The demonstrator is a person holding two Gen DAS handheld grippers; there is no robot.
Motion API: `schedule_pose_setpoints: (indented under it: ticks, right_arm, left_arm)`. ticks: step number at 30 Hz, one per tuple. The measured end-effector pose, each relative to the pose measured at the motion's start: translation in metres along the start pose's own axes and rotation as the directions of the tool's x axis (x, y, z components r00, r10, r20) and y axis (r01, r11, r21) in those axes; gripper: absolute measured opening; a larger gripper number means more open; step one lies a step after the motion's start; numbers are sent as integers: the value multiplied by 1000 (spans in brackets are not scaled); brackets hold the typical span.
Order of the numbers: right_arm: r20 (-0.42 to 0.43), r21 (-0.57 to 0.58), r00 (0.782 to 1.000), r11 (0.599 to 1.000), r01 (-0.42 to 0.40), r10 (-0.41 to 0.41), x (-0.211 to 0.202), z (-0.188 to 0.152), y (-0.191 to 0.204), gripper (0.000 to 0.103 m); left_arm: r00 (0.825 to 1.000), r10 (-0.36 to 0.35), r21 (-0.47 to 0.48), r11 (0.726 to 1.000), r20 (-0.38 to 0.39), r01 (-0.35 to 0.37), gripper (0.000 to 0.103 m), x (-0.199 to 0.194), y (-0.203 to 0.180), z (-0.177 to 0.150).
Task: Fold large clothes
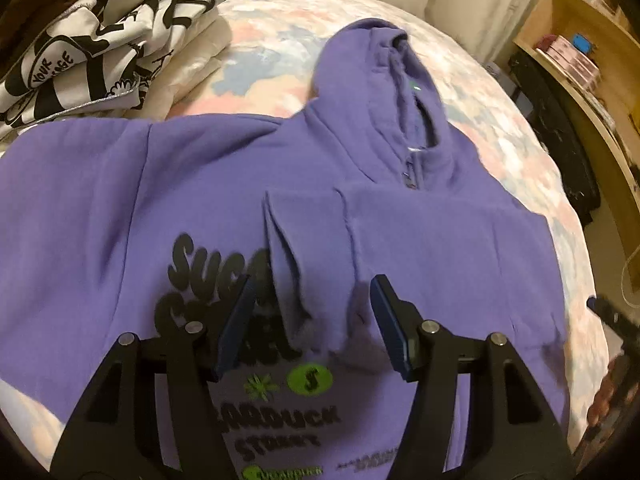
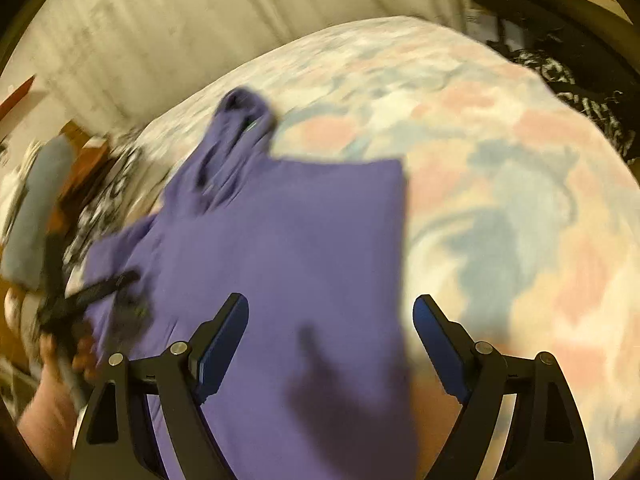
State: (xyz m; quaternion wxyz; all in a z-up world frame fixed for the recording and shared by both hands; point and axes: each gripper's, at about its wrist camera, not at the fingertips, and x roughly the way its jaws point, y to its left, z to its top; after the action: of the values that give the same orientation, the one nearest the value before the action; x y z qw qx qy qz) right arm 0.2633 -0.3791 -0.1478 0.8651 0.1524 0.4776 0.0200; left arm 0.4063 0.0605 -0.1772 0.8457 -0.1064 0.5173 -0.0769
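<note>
A purple hoodie (image 1: 200, 200) with black and green print lies face up on the bed, hood pointing away. Its right sleeve (image 1: 400, 240) is folded in over the chest, the cuff lying over the print. My left gripper (image 1: 312, 300) hovers open over that cuff, holding nothing. In the right wrist view, blurred by motion, the hoodie (image 2: 300, 240) shows a straight folded right edge. My right gripper (image 2: 330, 316) is open and empty above that edge. The left gripper (image 2: 92, 296) shows at the left of that view.
The bed has a pastel patterned cover (image 1: 500, 152) (image 2: 520, 200). A pile of folded black-and-white printed clothes (image 1: 92, 52) sits at the far left. A wooden shelf unit (image 1: 580, 60) and dark items stand right of the bed. A curtain (image 2: 200, 20) hangs behind.
</note>
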Motion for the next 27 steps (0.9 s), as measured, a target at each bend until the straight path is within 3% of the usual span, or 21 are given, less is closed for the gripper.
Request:
schedule_pose_setpoints:
  ticks: [6,8,10,12,13,14,16,19,22,24,27]
  right_arm:
    - [-57,109,998,994,13,-7,58,60,-49,86]
    - [-87,139,996,990,39,-27,82,66,-56,85]
    - [-129,183,992,983,15,9,103,66,-62,71]
    - [-155,179,987,984,-10,38,115,62,-63,23]
    - [-130,151,990,988,-38,58,109,65,-59,15]
    - [-104,128,994,992,-11,24,105,66,-54,13]
    - [-10,61,997,995,77,-77,88,69,-41,11]
    - [-43,41,989,988,146,-144,101,66,-41,11]
    - [-47,16,983,984,177,-176,105,68,-34,15]
    - [-54,21,979,980,197,-195,91,69,-32,34]
    - [13,10,971,971,239,-239,57,60,-25,46]
  left_arm:
    - [1000,12,13,1000,-12,-12,55,19,-2,14]
    - [1000,11,31,999,-6,-11,36,24,-9,21]
    - [999,38,56,998,9,-38,15,27,-16,27]
    - [996,75,87,993,56,-80,3,23,-25,30]
    - [995,67,95,993,76,-74,3,20,-26,32]
    - [993,59,99,993,100,-69,3,16,-28,33]
    - [988,75,111,990,134,-90,3,16,-30,31]
    - [984,161,142,975,73,-170,4,39,-29,24]
    - [986,147,129,979,76,-155,11,32,-23,20]
    - [989,138,118,983,57,-144,19,22,-19,20]
    - [985,151,122,979,89,-161,23,1,-13,18]
